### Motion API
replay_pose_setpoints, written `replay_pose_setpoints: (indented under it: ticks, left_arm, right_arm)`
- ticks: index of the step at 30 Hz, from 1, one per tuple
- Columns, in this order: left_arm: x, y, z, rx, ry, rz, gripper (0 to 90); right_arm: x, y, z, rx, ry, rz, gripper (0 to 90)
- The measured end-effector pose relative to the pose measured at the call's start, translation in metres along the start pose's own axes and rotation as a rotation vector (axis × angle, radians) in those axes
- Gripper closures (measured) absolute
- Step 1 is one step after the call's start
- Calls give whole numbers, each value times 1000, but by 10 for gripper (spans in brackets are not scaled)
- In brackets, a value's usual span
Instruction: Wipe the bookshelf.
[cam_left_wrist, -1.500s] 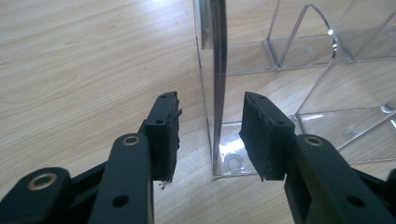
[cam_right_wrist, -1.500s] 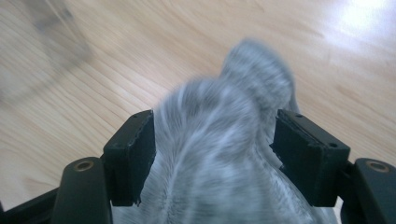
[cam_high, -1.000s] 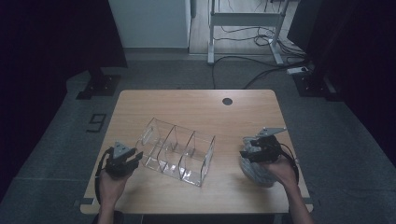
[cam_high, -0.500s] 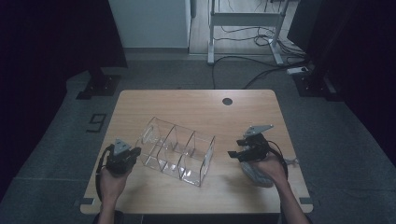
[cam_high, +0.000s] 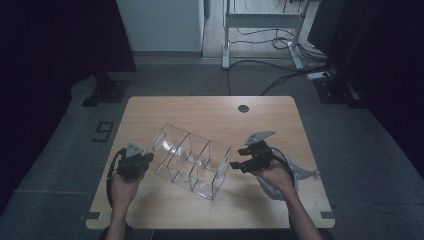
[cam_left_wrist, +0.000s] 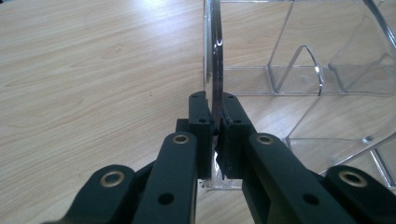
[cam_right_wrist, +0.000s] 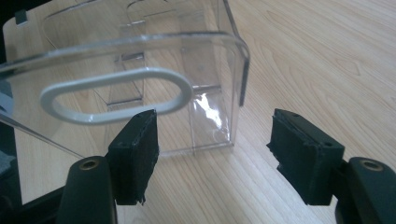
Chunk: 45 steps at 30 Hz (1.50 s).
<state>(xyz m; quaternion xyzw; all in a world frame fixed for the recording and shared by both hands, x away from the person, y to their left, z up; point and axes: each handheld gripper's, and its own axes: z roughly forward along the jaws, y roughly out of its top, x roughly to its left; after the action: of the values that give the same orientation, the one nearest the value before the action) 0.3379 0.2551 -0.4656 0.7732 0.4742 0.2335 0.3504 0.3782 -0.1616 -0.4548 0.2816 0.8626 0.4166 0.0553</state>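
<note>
Clear acrylic organizer (cam_high: 190, 160): left claw (cam_left_wrist: 215, 122) pinches its end wall, right claw (cam_right_wrist: 215, 140) half-open, empty, likely to grip the handle-slot end next.

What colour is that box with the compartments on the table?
The box has no colour: it is clear see-through plastic, with the wooden table visible through it. Best seen in the right gripper view.

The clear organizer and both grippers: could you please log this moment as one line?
left gripper: shut on clear organizer end wall | right gripper: jaws open at its handle end, nothing held | organizer: on table
</note>
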Motion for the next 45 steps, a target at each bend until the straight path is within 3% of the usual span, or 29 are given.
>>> replay_pose_setpoints:
  ticks: [13, 18, 26, 29, 34, 44, 45]
  left_arm:
    - [8, 12, 12, 16, -8, -24, 843]
    - [9, 18, 18, 18, -10, -32, 832]
    - [7, 29, 29, 32, -13, -24, 804]
    - [6, 31, 32, 35, -14, -21, 795]
    - [4, 37, 37, 44, -15, -19, 774]
    - [0, 48, 50, 48, -23, -19, 719]
    - [-1, 48, 49, 46, -14, -3, 710]
  right_arm:
    - [5, 11, 15, 6, 41, -32, 325]
    - [8, 10, 12, 10, 47, -25, 369]
    - [22, 6, 5, 24, 53, -55, 424]
    - [24, 2, 3, 17, 70, -29, 432]
    - [29, -4, -1, 10, 93, -25, 458]
    - [41, -9, -4, 32, 134, -61, 438]
    - [40, -8, -5, 26, 136, -65, 423]
